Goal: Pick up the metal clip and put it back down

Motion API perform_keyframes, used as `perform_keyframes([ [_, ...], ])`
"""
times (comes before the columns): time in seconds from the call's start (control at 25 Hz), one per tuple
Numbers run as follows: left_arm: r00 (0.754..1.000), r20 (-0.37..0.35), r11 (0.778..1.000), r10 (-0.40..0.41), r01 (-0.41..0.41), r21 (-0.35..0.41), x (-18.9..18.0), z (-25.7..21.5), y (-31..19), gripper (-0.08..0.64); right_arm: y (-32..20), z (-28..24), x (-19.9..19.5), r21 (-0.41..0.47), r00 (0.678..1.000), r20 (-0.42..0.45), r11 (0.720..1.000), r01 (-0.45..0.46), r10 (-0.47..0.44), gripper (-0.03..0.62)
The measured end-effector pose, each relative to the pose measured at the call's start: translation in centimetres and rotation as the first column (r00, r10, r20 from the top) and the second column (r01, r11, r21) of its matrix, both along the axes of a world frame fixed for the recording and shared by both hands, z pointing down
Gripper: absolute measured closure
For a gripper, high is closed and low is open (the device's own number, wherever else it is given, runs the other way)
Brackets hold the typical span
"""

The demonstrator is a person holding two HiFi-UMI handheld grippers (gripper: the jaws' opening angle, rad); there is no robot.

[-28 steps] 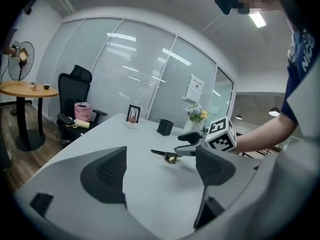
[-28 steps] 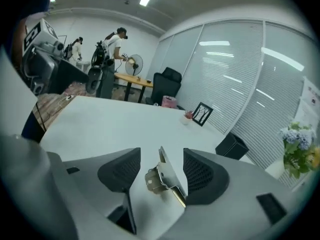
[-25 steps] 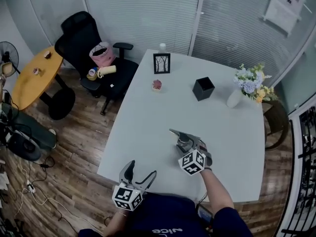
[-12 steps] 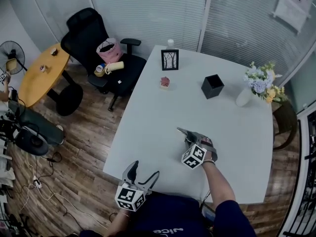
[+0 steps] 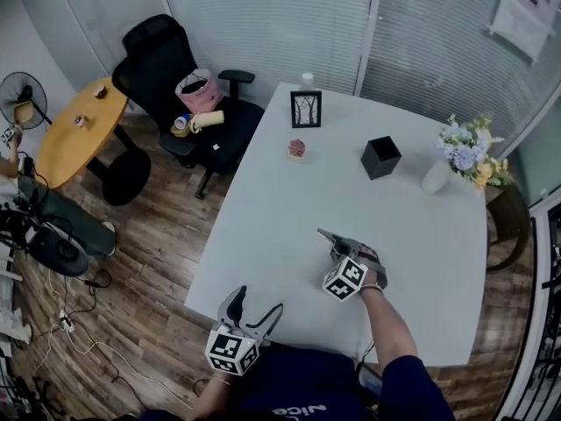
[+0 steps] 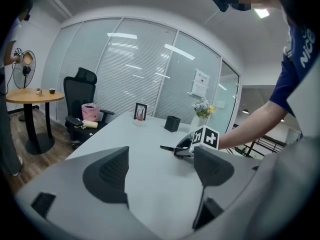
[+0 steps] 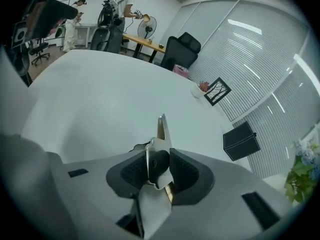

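Head view: the right gripper [image 5: 340, 246] is tilted down onto the white table [image 5: 263, 191], near the person's edge. The metal clip [image 5: 326, 234] pokes out ahead of it as a thin dark sliver lying low over the tabletop. The left gripper [image 5: 254, 305] hangs off the near edge, well apart from the clip.

Left gripper view: its jaws stand wide apart with nothing between them, only bare table. Beyond them the right gripper is low on the surface with the clip's point sticking out sideways.

Right gripper view: the jaws have just been closing, and both pads [image 7: 182, 171] now press on the clip's folded handle. The grasp looks made, so the pick-up step is in hand and the lift not yet begun. Whether the tip still touches the table cannot be told.

The next move likely calls for a steady, straight rise, since thin smooth sheet metal could pivot between the pads. The clip is silvery, with a small hole in the handle, a narrow blade and a brassy edge.
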State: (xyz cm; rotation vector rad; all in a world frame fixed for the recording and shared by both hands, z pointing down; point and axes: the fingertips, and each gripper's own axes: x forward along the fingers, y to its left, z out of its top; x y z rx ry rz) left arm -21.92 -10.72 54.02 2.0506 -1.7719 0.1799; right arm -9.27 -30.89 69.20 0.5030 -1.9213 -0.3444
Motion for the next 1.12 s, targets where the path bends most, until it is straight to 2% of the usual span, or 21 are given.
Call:
perform_keyframes([
  [0.08,1.0,0.007,1.0,-0.002,0.002,0.003,-0.1,-0.2,0.2,0.152,-0.2,-0.6,0.0,-0.006,0.999,0.043,1.0,-0.029,0.03,0.476],
  [0.2,1.0,0.01,1.0,-0.016,0.016,0.004,-0.7,-0.1,0.6,0.152,-0.4,-2.4,-0.5,-0.036,0.983,0.161,0.996,-0.079,0.084,0.482],
  [0.4,1.0,0.001,1.0,-0.014,0.014,0.003,-0.7,0.3,0.9,0.152,0.2,-6.9,-0.9,-0.08,0.923,0.353,0.988,-0.132,0.152,0.485],
  [0.56,1.0,-0.004,1.0,0.01,-0.01,0.023,-0.2,-0.1,0.3,0.152,1.5,-10.9,-1.0,-0.088,0.858,0.479,0.983,-0.161,0.183,0.486],
  [0.8,0.997,0.004,0.996,0.072,-0.072,0.047,1.2,-0.5,-0.2,0.152,4.9,-15.6,-0.2,-0.074,0.788,0.586,0.981,-0.18,0.189,0.486],
  [1.12,0.993,-0.02,0.991,0.119,-0.118,0.07,2.3,-0.6,-0.5,0.152,10.1,-18.1,1.1,-0.136,0.685,0.671,0.955,-0.262,0.283,0.488],
])
